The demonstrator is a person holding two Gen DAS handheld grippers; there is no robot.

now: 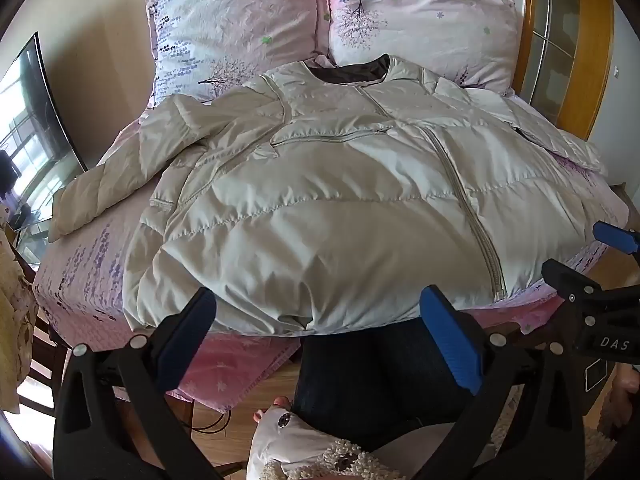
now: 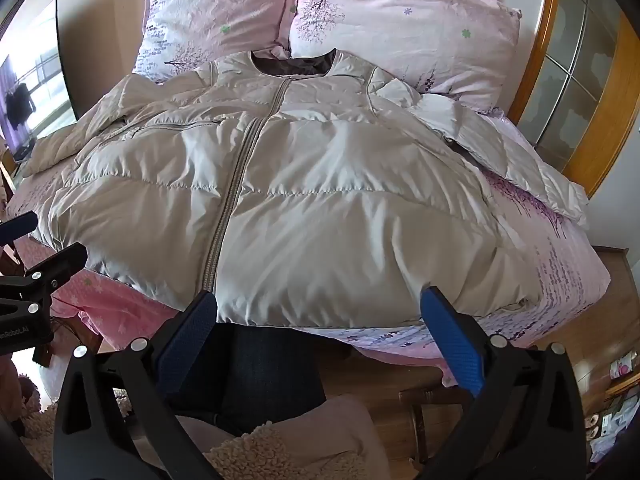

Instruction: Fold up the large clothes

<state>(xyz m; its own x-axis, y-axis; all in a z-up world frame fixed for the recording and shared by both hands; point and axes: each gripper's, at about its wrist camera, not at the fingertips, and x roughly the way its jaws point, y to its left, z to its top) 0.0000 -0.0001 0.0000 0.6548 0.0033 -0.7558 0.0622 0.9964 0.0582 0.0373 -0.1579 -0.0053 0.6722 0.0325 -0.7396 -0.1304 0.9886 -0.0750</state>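
No fold yet: the puffer jacket (image 2: 304, 200) lies zipped and spread flat on the bed (image 2: 560, 248), sleeves out. Left tool (image 1: 316, 320) and right tool (image 2: 320, 316) hover released at the near hem; everything's left.

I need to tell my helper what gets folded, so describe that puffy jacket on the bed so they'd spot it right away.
Start at the bed with the pink floral sheet; two pink floral pillows lean at its head. Spread flat below them, zipped front up, lies the pale beige quilted puffer jacket, sleeves out to both sides. It is the only plain, unpatterned fabric there, with a dark lining at its collar.
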